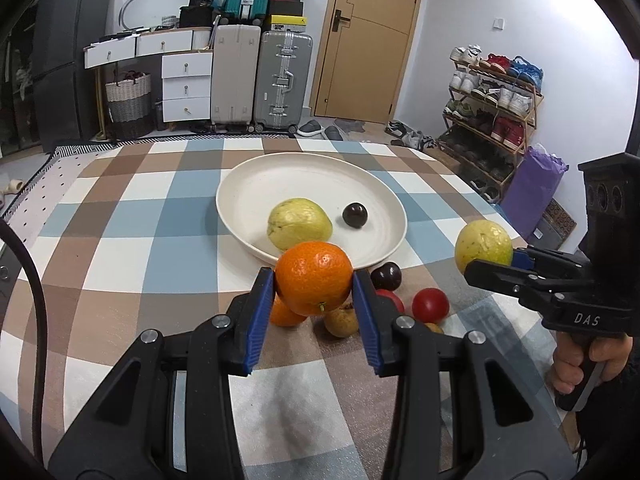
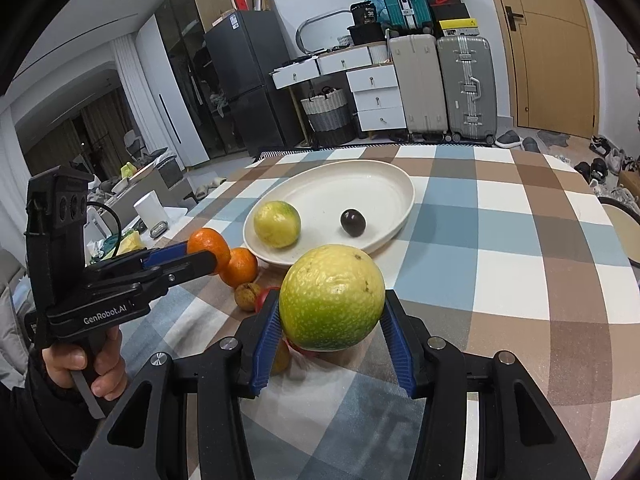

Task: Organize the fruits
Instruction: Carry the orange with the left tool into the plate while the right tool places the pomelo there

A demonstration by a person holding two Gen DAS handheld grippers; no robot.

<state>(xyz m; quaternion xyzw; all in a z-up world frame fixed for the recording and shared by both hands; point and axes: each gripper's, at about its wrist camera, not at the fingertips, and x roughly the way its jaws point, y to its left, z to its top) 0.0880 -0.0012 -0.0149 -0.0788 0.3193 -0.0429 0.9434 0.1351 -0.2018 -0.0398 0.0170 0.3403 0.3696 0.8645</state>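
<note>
Now the left gripper (image 1: 313, 286) has a round orange mandarin (image 1: 314, 278) pinched between its blue ribbed pads, the jaws partly closed against either side of the fruit near the fingertips, and the fruit is lifted clear of the checked brown, blue and white tablecloth on the table (image 1: 120, 216). Over on the right, the right gripper (image 2: 329, 320) holds a larger yellow-green round guava (image 2: 332, 298) the same way, its jaws a little wider and pressed on the fruit's flanks, also off the table. Beyond both lies a wide cream oval plate (image 1: 280, 168), and in it rest a second yellow-green guava (image 1: 299, 222) and a small dark plum (image 1: 355, 215), apart from each other. Just before the plate's near rim sit another orange mandarin (image 2: 239, 266), a dark plum (image 1: 386, 276), a red tomato (image 1: 430, 305) and a small brownish fruit (image 1: 340, 322), clustered close together.
</note>
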